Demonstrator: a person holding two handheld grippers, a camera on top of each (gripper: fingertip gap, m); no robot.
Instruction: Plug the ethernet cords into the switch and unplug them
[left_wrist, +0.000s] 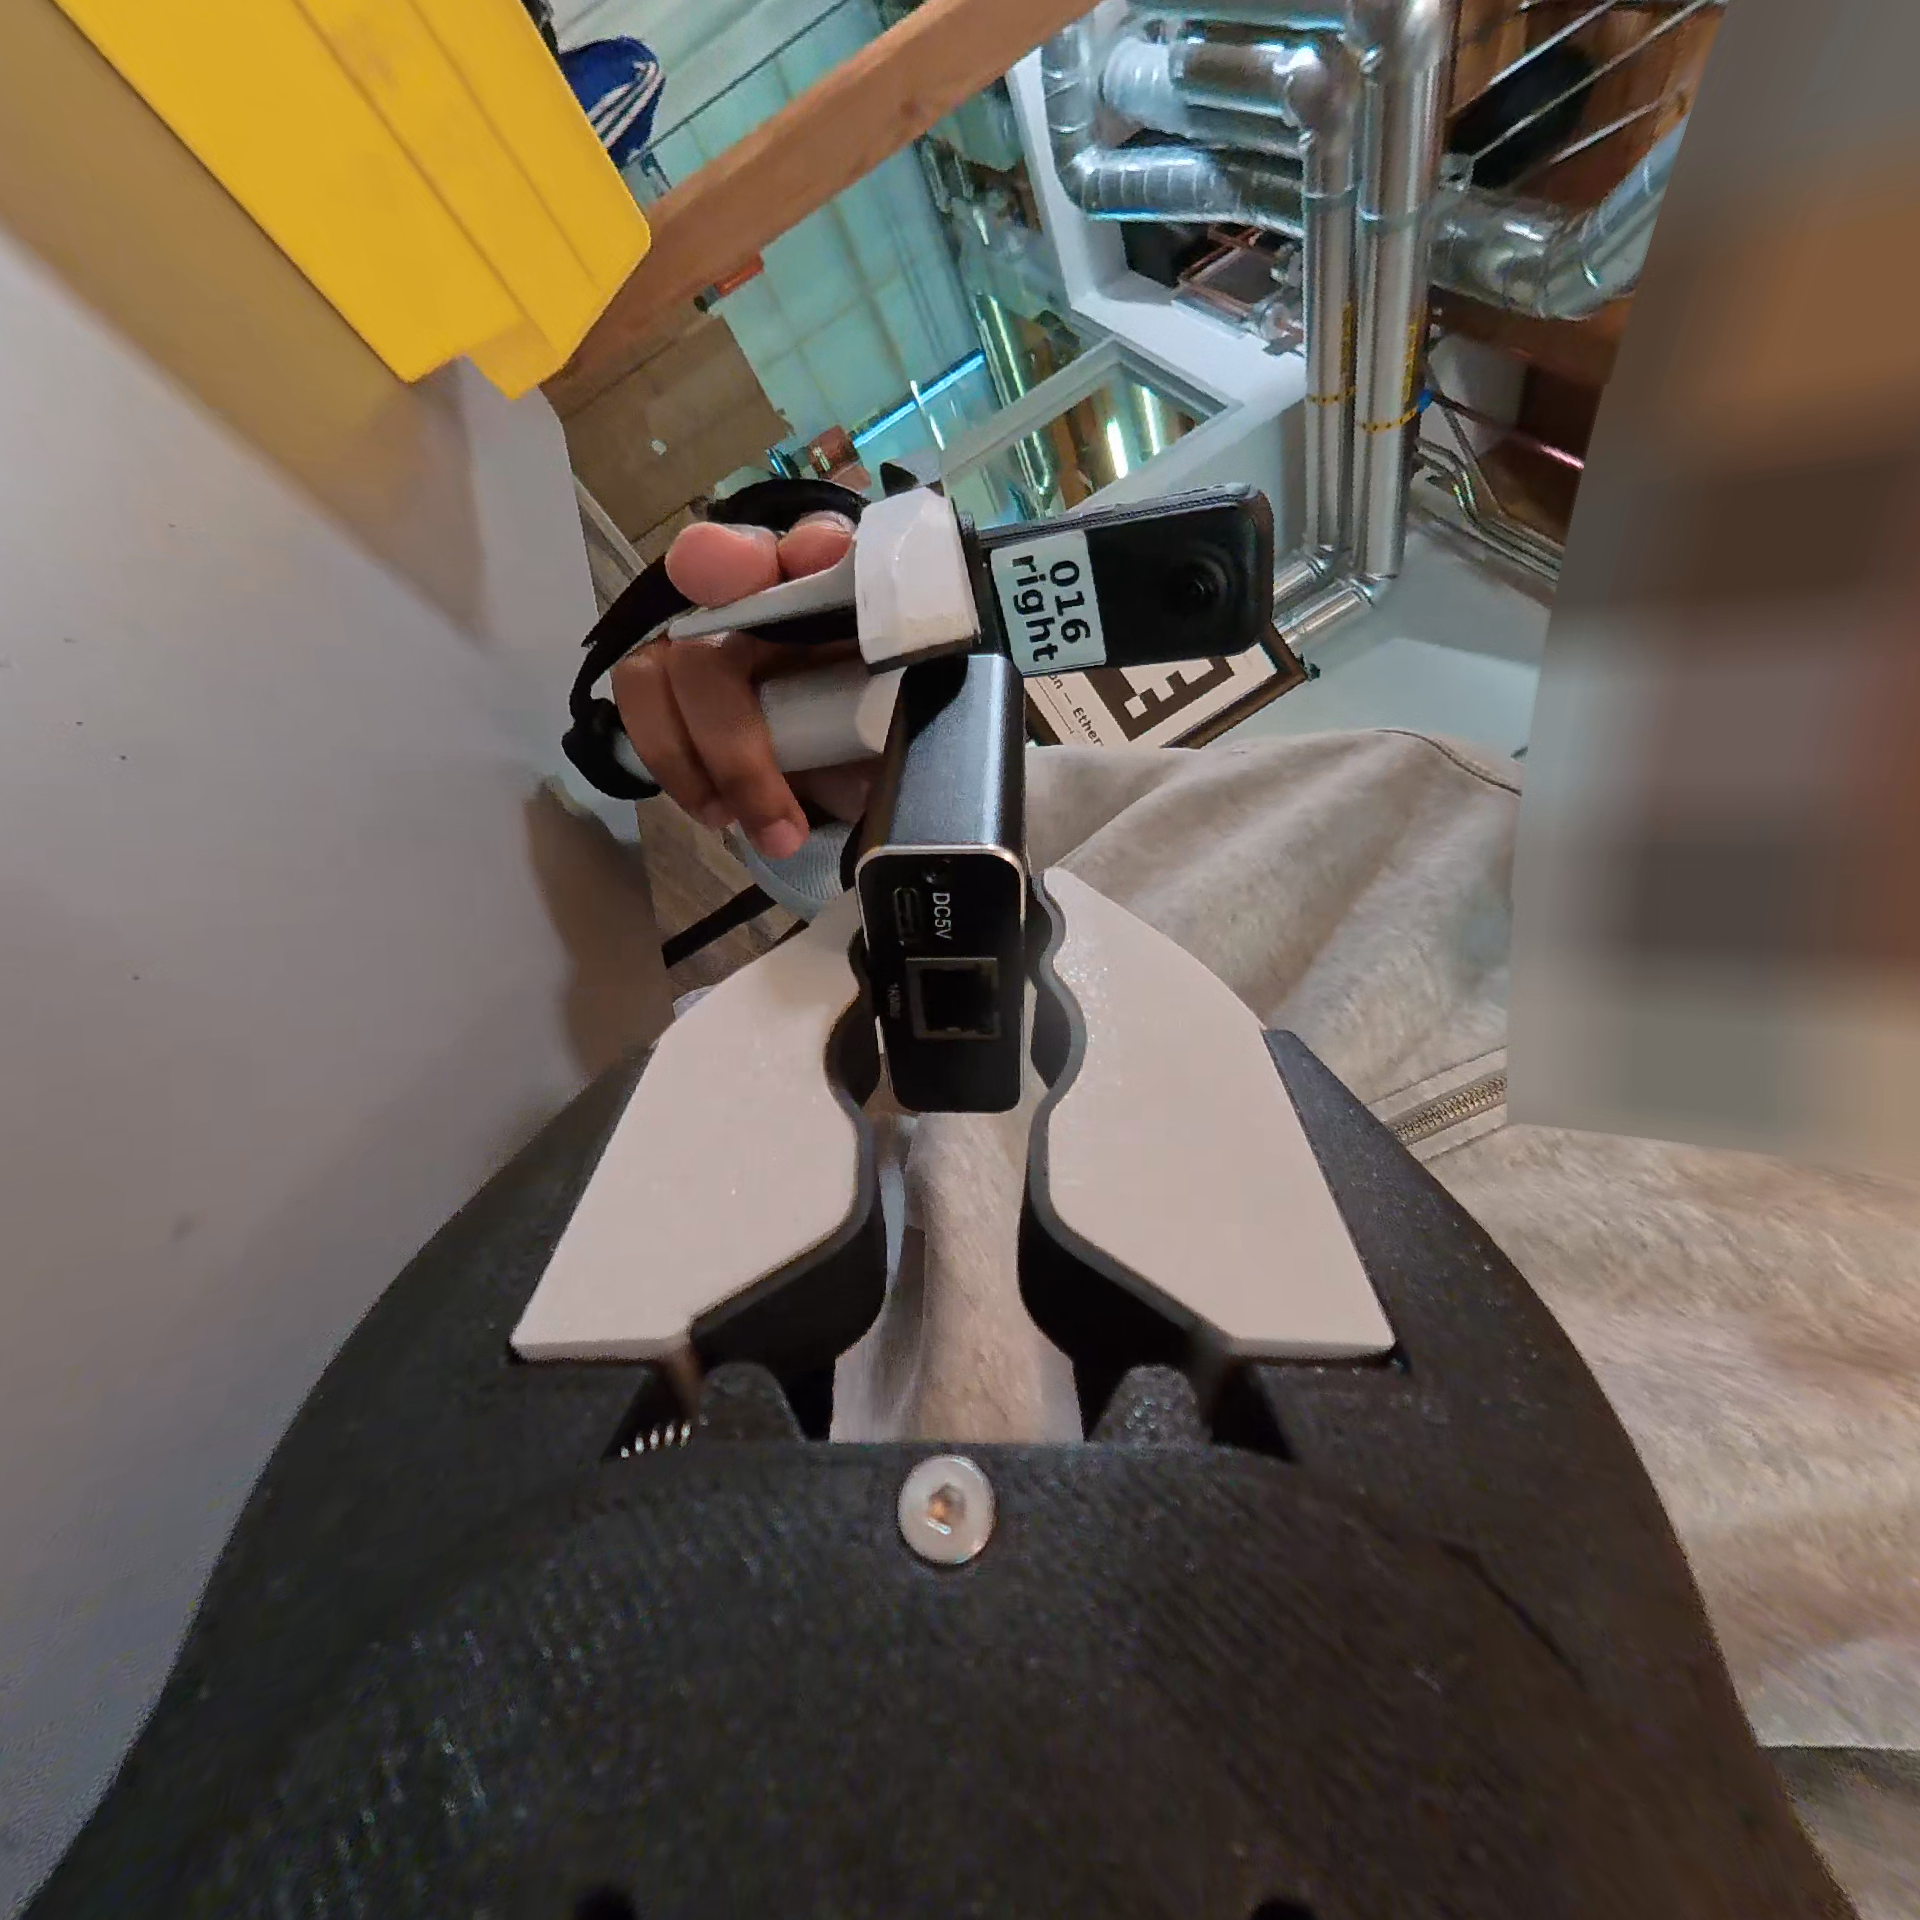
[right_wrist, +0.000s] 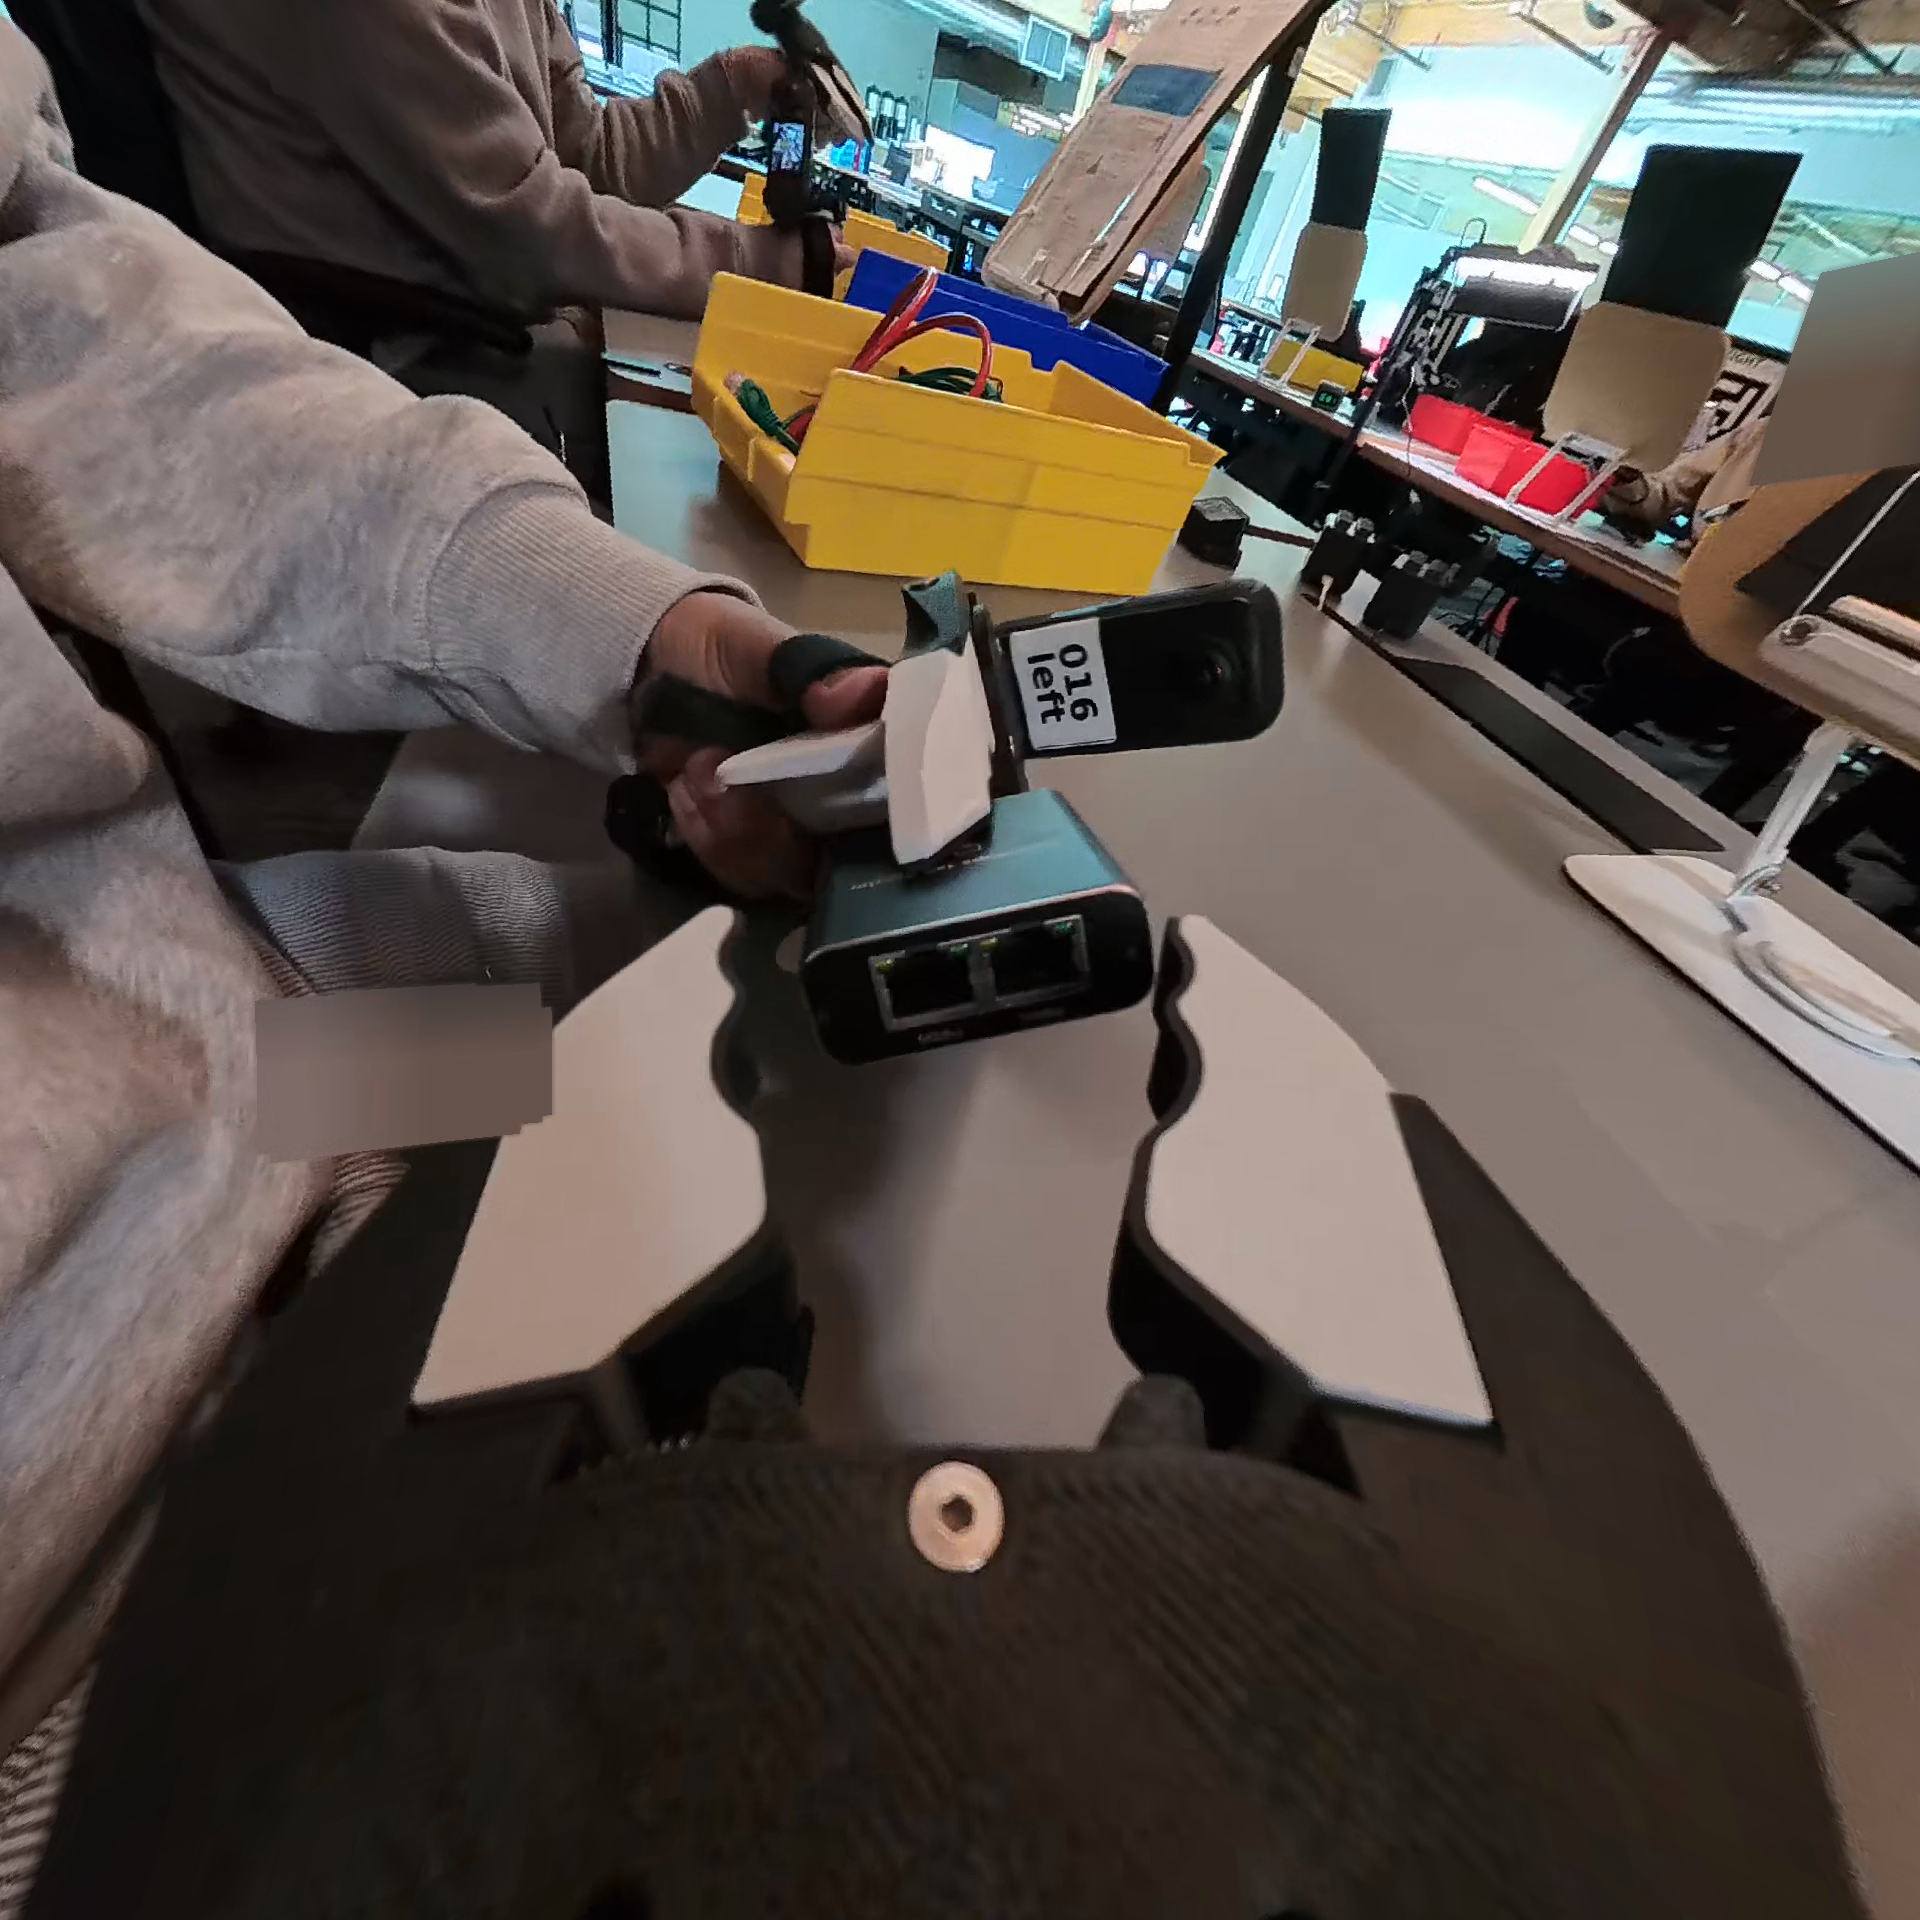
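Workshop table (right_wrist: 1403, 935) below, my left gripper (left_wrist: 945, 997) clamps the switch (left_wrist: 951, 966) aloft while my right gripper (right_wrist: 951, 1049) gapes empty before its ports, cords (right_wrist: 935, 353) binned in yellow (right_wrist: 987, 499); a thin pinch risks it twisting free.

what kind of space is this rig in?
Likely a shared workshop or lab: long worktables with yellow parts bins holding cables, exposed metal ducting overhead, and another person working at the next station.
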